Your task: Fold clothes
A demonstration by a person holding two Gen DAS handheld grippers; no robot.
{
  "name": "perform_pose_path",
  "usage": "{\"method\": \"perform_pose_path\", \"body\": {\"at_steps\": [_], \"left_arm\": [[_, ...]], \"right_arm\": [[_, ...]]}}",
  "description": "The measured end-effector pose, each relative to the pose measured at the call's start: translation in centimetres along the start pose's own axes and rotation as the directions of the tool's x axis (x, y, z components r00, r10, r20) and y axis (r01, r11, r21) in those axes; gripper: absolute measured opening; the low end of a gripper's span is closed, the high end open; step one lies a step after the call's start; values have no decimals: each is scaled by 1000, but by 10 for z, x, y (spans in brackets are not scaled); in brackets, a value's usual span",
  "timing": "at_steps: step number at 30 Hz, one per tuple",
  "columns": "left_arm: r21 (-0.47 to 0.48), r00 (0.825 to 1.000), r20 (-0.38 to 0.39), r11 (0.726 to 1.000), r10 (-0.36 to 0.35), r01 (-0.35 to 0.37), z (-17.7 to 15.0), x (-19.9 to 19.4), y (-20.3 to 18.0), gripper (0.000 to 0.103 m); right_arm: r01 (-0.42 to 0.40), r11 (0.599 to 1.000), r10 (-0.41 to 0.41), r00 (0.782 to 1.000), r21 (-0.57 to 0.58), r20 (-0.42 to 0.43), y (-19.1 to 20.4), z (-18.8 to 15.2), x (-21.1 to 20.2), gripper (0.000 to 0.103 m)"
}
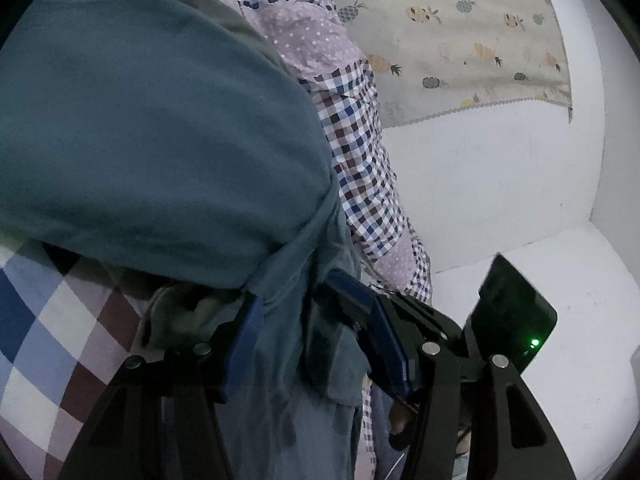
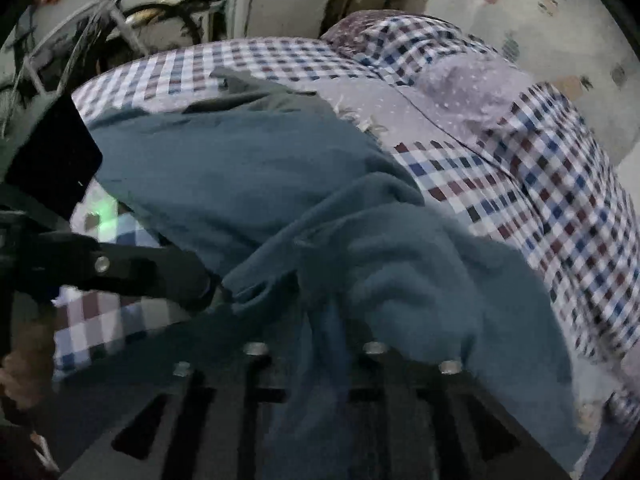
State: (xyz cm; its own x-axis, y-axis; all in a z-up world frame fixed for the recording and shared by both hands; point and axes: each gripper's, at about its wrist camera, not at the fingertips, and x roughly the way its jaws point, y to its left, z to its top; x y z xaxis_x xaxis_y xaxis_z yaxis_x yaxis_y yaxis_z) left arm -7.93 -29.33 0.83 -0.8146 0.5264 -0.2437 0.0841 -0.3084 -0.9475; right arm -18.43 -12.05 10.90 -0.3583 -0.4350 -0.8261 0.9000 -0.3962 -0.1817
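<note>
A teal garment [image 1: 160,128] lies bunched over a checked quilt. In the left wrist view my left gripper [image 1: 298,292] has its blue pads [image 1: 244,344] on either side of a gathered fold of this garment and is shut on it. In the right wrist view the teal garment [image 2: 260,168] drapes over my right gripper [image 2: 320,312] and hides its fingertips; the fabric puckers tightly where they meet. The left gripper's black finger [image 2: 160,276] meets the same fold from the left. The two grippers sit close together.
The checked quilt [image 1: 360,152] with lilac dotted patches covers the bed. A pineapple-print sheet [image 1: 460,40] and white wall [image 1: 500,184] lie beyond. A bicycle [image 2: 120,20] and boxes [image 2: 280,4] stand behind the bed. A hand [image 2: 24,372] shows at lower left.
</note>
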Motion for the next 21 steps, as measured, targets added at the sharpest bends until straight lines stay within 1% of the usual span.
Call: {"method": "perform_pose_path", "body": {"at_steps": [2,4,5,7,9,12,13,17,19,21], "left_arm": [[-2,1000,1,1000,5,-5,0,2,0,60],[-1,1000,1,1000,9,-9,0,5,-1,60],[0,1000,1,1000,10,-10,-1,6,-1,60],[13,1000,5,1000,17,-17,-3,6,-3,60],[26,1000,15,1000,13,-13,-4,7,-7,60],[43,1000,31,999,2,-4,-5,9,-11,60],[44,999,33,999,2,-4,-6,10,-12,60],[65,999,34,998,10,-12,-10,17,-14,60],[80,999,30,997,21,-23,-12,19,-15,59],[90,999,30,995,33,-35,-14,22,-16,59]], "right_arm": [[17,1000,-17,999,13,39,-6,-8,-20,63],[58,997,-62,996,52,68,-27,-22,-44,66],[83,993,-88,994,83,67,-40,-30,-53,69],[128,978,-135,990,166,31,-73,-54,-66,69],[172,952,-174,985,252,-13,-106,-83,-78,69],[215,916,-214,976,338,-40,-126,-127,-100,69],[218,904,-219,975,367,-39,-131,-139,-105,69],[178,877,-184,982,446,-31,-144,-188,-121,67],[184,879,-176,983,441,-60,-148,-202,-116,64],[214,873,-185,977,439,-108,-150,-219,-110,58]]}}
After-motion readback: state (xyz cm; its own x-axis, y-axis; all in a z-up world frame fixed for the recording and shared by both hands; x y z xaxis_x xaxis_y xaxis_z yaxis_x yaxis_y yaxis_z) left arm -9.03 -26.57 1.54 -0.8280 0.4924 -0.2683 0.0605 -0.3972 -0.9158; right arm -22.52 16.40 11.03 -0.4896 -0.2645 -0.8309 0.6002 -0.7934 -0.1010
